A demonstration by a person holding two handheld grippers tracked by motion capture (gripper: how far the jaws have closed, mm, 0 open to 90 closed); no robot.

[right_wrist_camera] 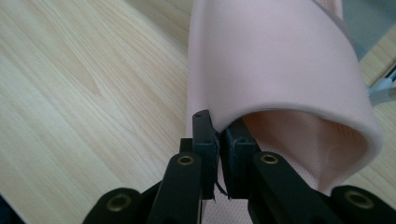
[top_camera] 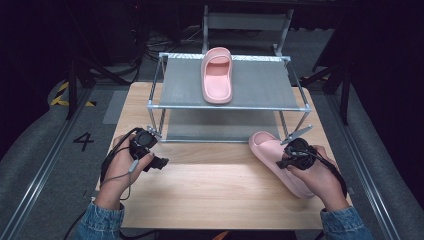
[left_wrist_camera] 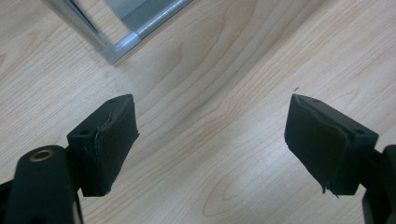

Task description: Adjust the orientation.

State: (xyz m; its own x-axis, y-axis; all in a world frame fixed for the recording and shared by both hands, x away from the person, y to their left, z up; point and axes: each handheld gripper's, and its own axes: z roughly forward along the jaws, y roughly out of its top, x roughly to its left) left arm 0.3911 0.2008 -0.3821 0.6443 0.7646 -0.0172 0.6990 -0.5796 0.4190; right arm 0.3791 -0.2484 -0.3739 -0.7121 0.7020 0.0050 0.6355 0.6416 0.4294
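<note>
- The right gripper (right_wrist_camera: 219, 140) was clamped on the edge of the upper strap of a pink slipper (right_wrist_camera: 275, 60): one jaw sat outside the strap and one inside the opening, pressing its rim between them.
- In the high view this held slipper (top_camera: 272, 150) lay at about 4 o'clock on the wooden table (top_camera: 210, 195), its toe just beside the near right leg of the metal rack (top_camera: 227, 106).
- The left gripper (left_wrist_camera: 210, 140) stood wide open with nothing between its jaws, over bare wood near the rack's near left corner foot (left_wrist_camera: 116, 46), at about 8 o'clock on the table.
- A second pink slipper (top_camera: 217, 75) rested on the rack's upper shelf at 12 o'clock, toe pointing away, with bare shelf on both sides.
- Open tabletop lay between the two grippers and along the near edge at 6 o'clock.
- The rack's lower shelf (top_camera: 220, 125) showed bare grey surface.
</note>
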